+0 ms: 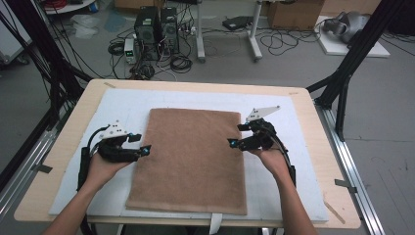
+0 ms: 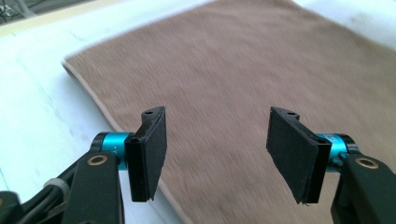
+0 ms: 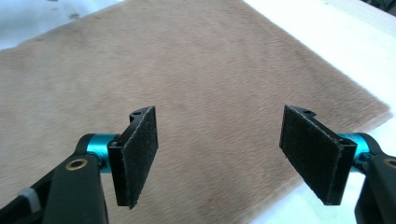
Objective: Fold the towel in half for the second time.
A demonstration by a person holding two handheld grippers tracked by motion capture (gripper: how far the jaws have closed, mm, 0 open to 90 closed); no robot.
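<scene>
On a white mat covering the wooden table, a brown plush cloth lies flat, flanked by two hand-held grippers. At its left edge the left gripper is held spread and empty; at its right edge the right gripper likewise. Judged soft, light and limp, the cloth is best pinched at an edge or corner. Its underside is hidden, and whether it is folded cannot be told.

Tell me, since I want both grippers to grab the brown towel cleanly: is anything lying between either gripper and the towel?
Nothing visible is. The left gripper and right gripper hover open at opposite side edges of the brown towel, which lies flat on the white mat. Between each pair of pads there is just towel pile.
</scene>
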